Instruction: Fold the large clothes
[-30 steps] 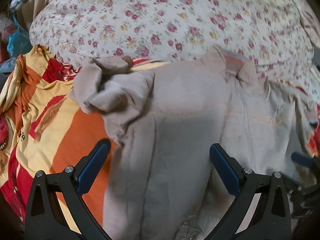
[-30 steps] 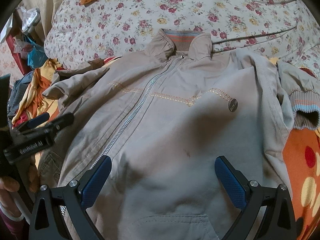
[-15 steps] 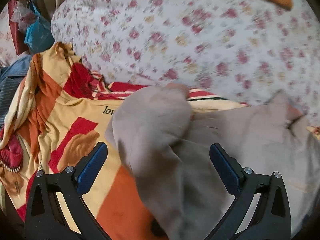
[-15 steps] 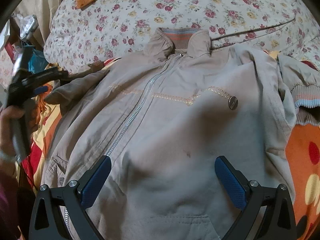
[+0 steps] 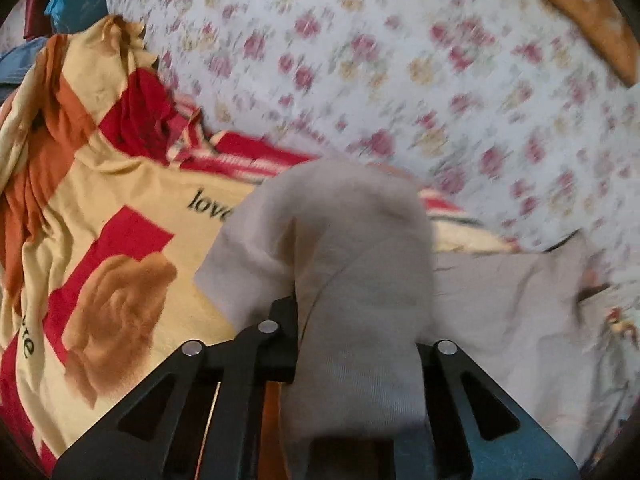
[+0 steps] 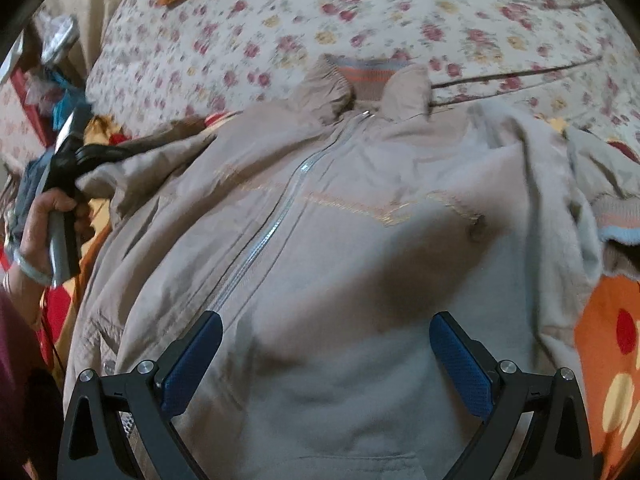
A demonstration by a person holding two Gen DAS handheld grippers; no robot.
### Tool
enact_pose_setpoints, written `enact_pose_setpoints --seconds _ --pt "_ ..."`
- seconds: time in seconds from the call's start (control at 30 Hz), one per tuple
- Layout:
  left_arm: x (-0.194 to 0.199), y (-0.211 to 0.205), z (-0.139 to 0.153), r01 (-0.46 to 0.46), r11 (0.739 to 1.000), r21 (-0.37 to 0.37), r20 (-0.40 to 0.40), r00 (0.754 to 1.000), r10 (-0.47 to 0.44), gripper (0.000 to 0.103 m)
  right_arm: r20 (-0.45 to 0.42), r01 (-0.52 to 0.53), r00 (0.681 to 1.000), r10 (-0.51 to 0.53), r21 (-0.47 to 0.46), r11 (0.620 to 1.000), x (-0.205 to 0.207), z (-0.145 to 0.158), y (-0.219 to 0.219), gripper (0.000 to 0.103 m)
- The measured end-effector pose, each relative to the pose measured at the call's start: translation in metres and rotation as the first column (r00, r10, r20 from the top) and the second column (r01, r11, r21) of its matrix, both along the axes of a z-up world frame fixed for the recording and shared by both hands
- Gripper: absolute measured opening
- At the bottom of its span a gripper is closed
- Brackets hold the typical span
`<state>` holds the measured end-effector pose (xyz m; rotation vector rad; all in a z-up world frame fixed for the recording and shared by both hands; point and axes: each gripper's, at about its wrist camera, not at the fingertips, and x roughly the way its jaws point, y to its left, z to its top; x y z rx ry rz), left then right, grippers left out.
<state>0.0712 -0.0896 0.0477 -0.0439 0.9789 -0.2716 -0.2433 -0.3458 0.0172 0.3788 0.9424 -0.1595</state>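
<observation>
A beige zip-up jacket (image 6: 360,240) lies front up on the bed, its striped collar (image 6: 368,76) at the far side. My right gripper (image 6: 326,344) hovers open over its lower front, nothing between the blue pads. In the left wrist view my left gripper (image 5: 344,320) has its jaws closing tight on the bunched end of the jacket's left sleeve (image 5: 332,240), which drapes over and hides the pads. The right wrist view shows that left gripper (image 6: 100,152) at the far left in a person's hand (image 6: 44,216), gripping the sleeve's end (image 6: 152,152).
A floral quilt (image 6: 360,12) rises behind the jacket. A yellow, red and orange printed sheet (image 5: 100,240) lies under the sleeve. The other sleeve's striped cuff (image 6: 616,224) rests at the right on orange cloth (image 6: 612,360). Clutter (image 6: 52,60) sits at the far left.
My left gripper has swept left from over the jacket's body to the sleeve's end and shut on it. The right gripper has stayed where it was, open.
</observation>
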Motion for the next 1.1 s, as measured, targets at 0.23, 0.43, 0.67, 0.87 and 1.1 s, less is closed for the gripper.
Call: enact_pose_setpoints --seconds 0.23,0.43,0.67,0.87,1.1 --pt "-0.043 -0.026 0.058 0.174 0.959 -0.225 0.069 0.984 -0.162 0.007 0.024 0.097 0.995 -0.096 -0.011 0.995 -0.007 0.009 -0.02 0.103" --pt "-0.12 -0.08 0.097 0.505 0.8 -0.324 0.198 0.863 -0.464 0.007 0.052 0.203 0.977 -0.206 0.063 0.977 -0.019 0.015 -0.046 0.103" --pt "-0.159 -0.139 0.034 0.655 0.743 -0.137 -0.005 0.75 -0.662 0.048 0.068 0.235 0.968 -0.243 0.1 0.967 -0.025 0.02 -0.056 0.103" --pt "-0.155 -0.1 0.07 0.591 0.799 -0.108 0.005 0.805 -0.594 0.069 0.129 0.194 0.97 -0.204 0.086 0.977 -0.033 0.03 -0.049 0.103" --pt "-0.164 -0.032 0.049 0.432 0.897 0.095 -0.012 0.902 -0.433 0.069 0.128 0.073 0.99 -0.061 -0.092 0.993 -0.012 0.041 -0.021 0.103"
